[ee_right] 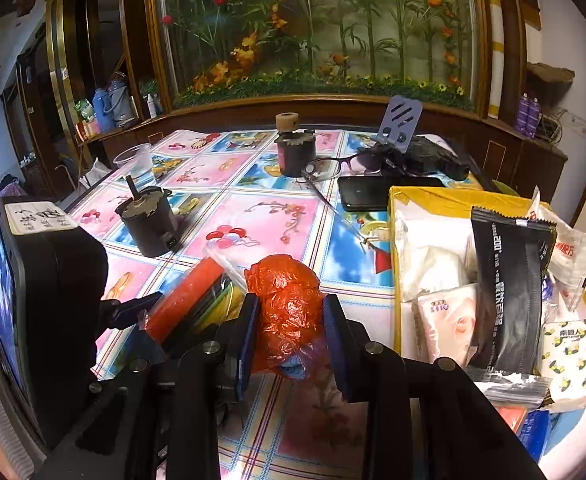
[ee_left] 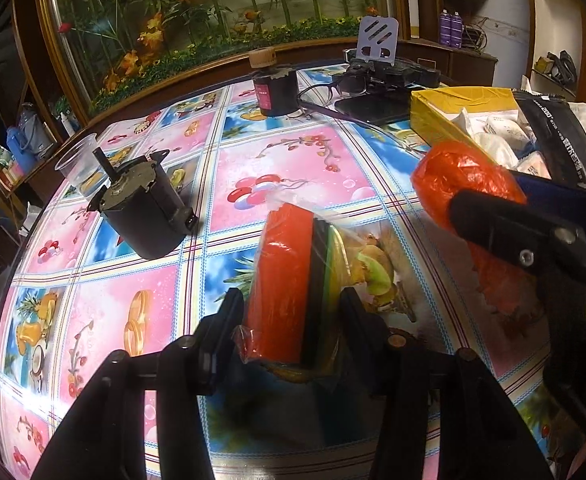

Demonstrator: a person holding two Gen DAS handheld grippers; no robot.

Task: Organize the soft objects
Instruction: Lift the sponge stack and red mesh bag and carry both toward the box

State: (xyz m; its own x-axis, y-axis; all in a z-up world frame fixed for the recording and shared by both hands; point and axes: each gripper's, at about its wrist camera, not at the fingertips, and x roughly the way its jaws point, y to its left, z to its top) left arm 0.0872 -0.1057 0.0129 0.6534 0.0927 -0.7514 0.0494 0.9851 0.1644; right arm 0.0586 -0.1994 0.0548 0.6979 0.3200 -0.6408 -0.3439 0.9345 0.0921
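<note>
My left gripper (ee_left: pixel 289 320) is shut on a clear bag of stacked coloured sponges (ee_left: pixel 289 280), red on the outside, just above the table; the bag also shows in the right wrist view (ee_right: pixel 193 300). My right gripper (ee_right: pixel 291 320) is shut on a crumpled orange plastic bag bundle (ee_right: pixel 289 304), held above the table; the bundle shows at the right of the left wrist view (ee_left: pixel 461 176). A yellow box (ee_right: pixel 425 196) on the right holds tissue packs (ee_right: pixel 445 320) and a black packet (ee_right: pixel 509 292).
On the patterned tablecloth (ee_right: pixel 253 208) stand a black motor (ee_right: pixel 149 220), a clear plastic cup (ee_right: pixel 135 164), a dark jar with a cork lid (ee_right: pixel 295 152), glasses (ee_right: pixel 333 168), a black phone (ee_right: pixel 373 192) and a phone stand (ee_right: pixel 399 120). The table's edge curves at the left.
</note>
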